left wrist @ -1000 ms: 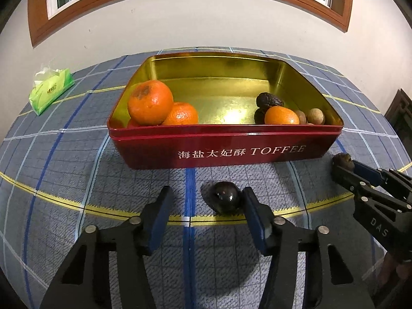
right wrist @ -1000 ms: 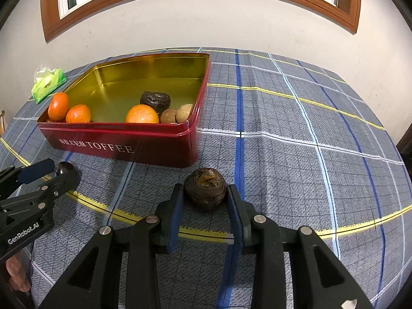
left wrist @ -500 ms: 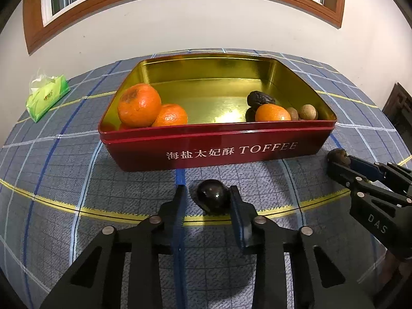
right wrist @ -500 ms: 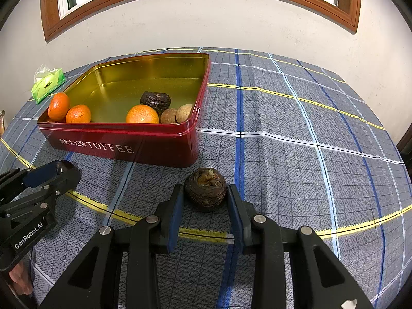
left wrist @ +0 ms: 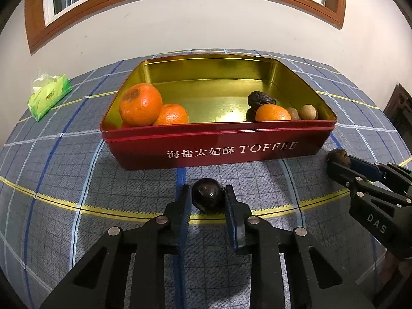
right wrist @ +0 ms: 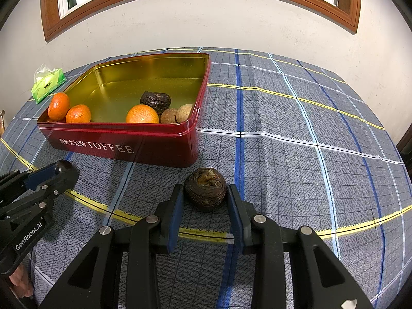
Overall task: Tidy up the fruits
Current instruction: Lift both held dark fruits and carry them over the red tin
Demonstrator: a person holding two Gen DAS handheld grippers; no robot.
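A red TOFFEE tin (left wrist: pixel 219 149) with a gold inside stands on the checked tablecloth. It holds three oranges (left wrist: pixel 140 104), a dark wrinkled fruit (left wrist: pixel 260 99) and small brown round fruits (left wrist: pixel 307 112). My left gripper (left wrist: pixel 208 197) is shut on a glossy dark round fruit (left wrist: pixel 207 197) just in front of the tin, low over the cloth. My right gripper (right wrist: pixel 205 193) is shut on a brown wrinkled fruit (right wrist: pixel 205 191) near the tin's right front corner (right wrist: pixel 190 152). Each gripper shows in the other's view: the right one (left wrist: pixel 345 166), the left one (right wrist: pixel 60 171).
A green tissue pack (left wrist: pixel 49 95) lies at the far left of the table. A wall with a wood-framed window stands behind the table. Dark furniture (left wrist: pixel 400 113) is at the right edge.
My left gripper has closed from wide open onto the dark round fruit and the view has risen a little. My right gripper has stayed shut on the brown wrinkled fruit.
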